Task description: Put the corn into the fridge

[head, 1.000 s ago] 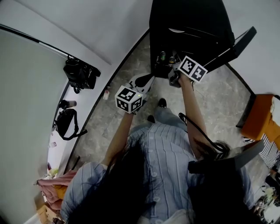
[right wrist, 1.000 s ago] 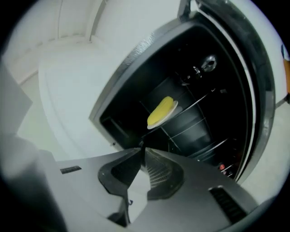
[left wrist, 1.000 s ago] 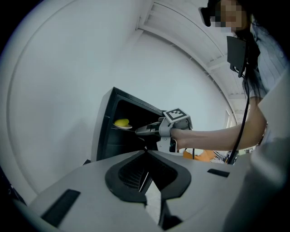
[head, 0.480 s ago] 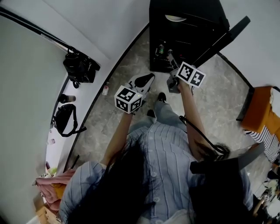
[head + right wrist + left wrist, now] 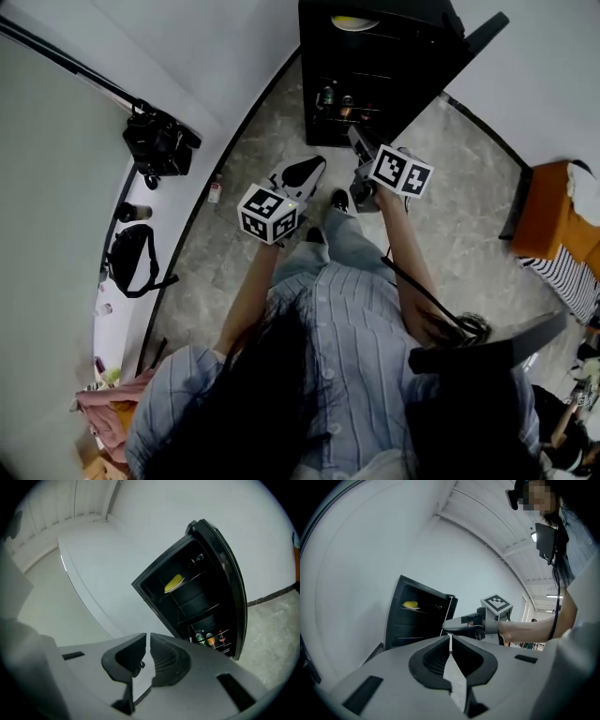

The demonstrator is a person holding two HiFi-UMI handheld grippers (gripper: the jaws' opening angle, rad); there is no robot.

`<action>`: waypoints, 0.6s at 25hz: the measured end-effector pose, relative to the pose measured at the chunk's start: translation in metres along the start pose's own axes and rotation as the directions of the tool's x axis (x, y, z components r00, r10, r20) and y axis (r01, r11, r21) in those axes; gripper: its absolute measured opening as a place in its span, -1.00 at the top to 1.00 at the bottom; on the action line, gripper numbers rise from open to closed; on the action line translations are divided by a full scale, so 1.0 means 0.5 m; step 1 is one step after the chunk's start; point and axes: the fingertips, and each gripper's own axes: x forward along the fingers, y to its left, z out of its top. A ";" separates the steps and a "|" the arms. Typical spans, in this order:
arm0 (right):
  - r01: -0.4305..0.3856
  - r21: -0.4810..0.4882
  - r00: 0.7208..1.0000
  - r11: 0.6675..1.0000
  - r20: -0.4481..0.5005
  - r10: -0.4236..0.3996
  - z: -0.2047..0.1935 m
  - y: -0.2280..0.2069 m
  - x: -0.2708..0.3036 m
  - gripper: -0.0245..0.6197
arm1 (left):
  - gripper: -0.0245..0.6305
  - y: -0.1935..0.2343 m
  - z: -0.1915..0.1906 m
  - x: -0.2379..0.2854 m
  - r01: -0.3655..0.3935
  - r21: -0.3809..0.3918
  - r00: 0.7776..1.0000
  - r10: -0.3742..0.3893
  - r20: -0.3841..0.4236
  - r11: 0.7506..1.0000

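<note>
The left claw is clenched with nothing between its jaws. It hangs in front of the fridge, well short of the opening. It points toward the fridge and slightly downward, with the forearm stretched forward from the body.

Inside the fridge, the corn lies on what looks like a plate on the upper shelf. 3 bottles stand on the lowest shelf, far below it. Judged from this, the placing step looks done and only closing the fridge is left.

The right claw is also clenched and empty. It sits nearer the fridge than the left one, before the lower shelves, and aims into the opening with the arm extended. The door stands wide open at the fridge's right side.

The next move probably calls for the right claw to swing out past the door's free edge, meet its outer face and push it round. Clenched jaws suit a push, as long as the left claw keeps clear of the opening.
</note>
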 end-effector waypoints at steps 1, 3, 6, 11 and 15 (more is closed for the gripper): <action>0.002 0.000 1.000 1.000 -0.003 -0.002 -0.007 0.001 -0.010 0.80 | 0.85 -0.006 -0.003 -0.002 0.003 -0.004 1.000 -0.003 0.001 1.000; 0.002 -0.003 1.000 1.000 -0.012 -0.002 -0.017 0.005 -0.028 0.80 | 0.85 -0.015 -0.006 -0.005 0.004 -0.015 1.000 -0.004 0.006 1.000; -0.009 -0.012 0.999 1.000 -0.031 0.009 -0.026 0.019 -0.047 0.80 | 0.85 -0.021 -0.003 -0.007 -0.001 -0.029 1.000 0.001 0.016 1.000; -0.041 -0.014 0.997 0.999 -0.061 0.040 -0.044 0.034 -0.072 0.80 | 0.85 -0.032 -0.006 -0.011 -0.017 -0.044 0.999 0.018 0.027 0.999; -0.059 -0.023 0.994 0.998 -0.090 0.056 -0.064 0.030 -0.101 0.80 | 0.85 -0.038 -0.005 -0.013 -0.041 -0.044 0.999 0.043 0.032 0.998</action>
